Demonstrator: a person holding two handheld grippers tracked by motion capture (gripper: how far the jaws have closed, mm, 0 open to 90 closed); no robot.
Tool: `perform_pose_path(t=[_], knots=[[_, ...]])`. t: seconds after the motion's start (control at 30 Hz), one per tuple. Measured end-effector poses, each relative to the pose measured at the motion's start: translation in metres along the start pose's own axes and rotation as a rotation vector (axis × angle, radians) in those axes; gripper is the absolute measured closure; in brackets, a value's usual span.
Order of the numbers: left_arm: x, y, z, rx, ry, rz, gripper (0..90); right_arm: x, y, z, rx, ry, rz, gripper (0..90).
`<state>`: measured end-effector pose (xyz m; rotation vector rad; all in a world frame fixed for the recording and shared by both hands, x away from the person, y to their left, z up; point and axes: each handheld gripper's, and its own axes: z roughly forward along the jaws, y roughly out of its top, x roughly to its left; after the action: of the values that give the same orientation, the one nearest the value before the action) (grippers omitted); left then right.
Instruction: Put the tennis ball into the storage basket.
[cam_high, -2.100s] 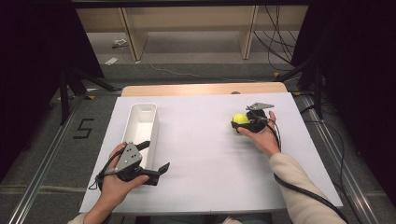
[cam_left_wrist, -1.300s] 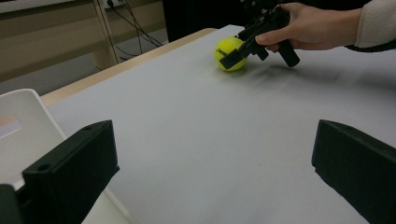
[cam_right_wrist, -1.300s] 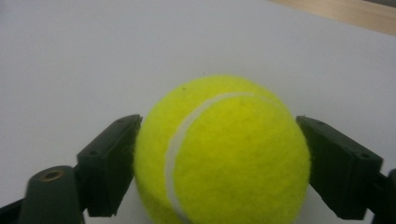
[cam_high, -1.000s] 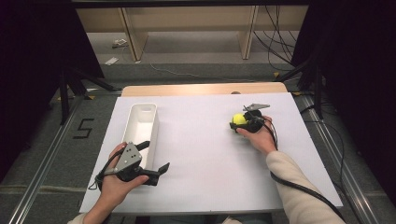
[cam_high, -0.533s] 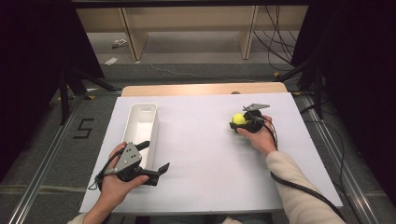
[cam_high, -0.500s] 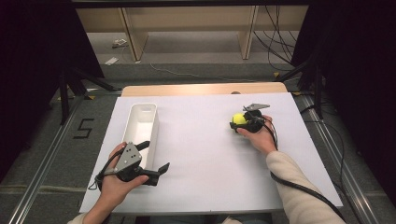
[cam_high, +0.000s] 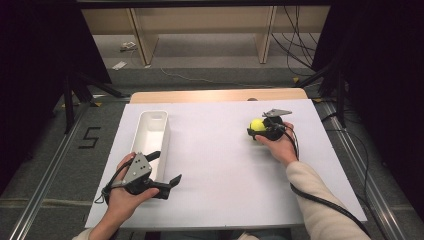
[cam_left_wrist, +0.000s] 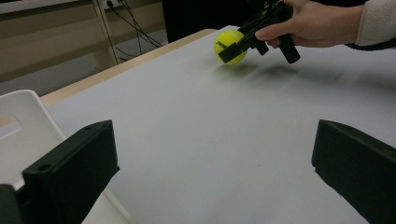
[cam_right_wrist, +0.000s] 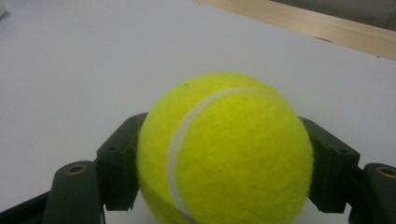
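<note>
so right gripper (cam_high: 258, 131) is pinching the ball (cam_high: 257, 125), one jaw on each side at its widest part, which looks like the sensible grip for a round thing that would squirt out otherwise. ball is on the right half of the bench (cam_high: 220, 150), at or just above the surface; contact underneath is cut off in the right gripper view, can't tell if it's lifted. left gripper (cam_high: 167, 170) is spread wide, empty, low over the near left of the bench just beside the bin (cam_high: 150, 135), probably parked out of the way. bin looks like the likely drop spot, well apart from the ball. its inside is hard to read from the high view.
</note>
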<state>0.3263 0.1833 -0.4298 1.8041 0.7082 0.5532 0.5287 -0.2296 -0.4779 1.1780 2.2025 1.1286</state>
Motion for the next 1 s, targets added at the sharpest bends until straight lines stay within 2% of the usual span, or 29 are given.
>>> perform_pose_path(t=[0.53, 1.0], knots=[[0.0, 0.0, 0.0, -0.001, -0.001, 0.001, 0.0, 0.001, 0.007, -0.007, -0.037, -0.002, -0.005, 26.8], [-0.001, 0.0, 0.0, 0.0, -0.004, 0.002, 0.0, 0.009, 0.016, -0.013, -0.07, 0.015, -0.02, 26.8]])
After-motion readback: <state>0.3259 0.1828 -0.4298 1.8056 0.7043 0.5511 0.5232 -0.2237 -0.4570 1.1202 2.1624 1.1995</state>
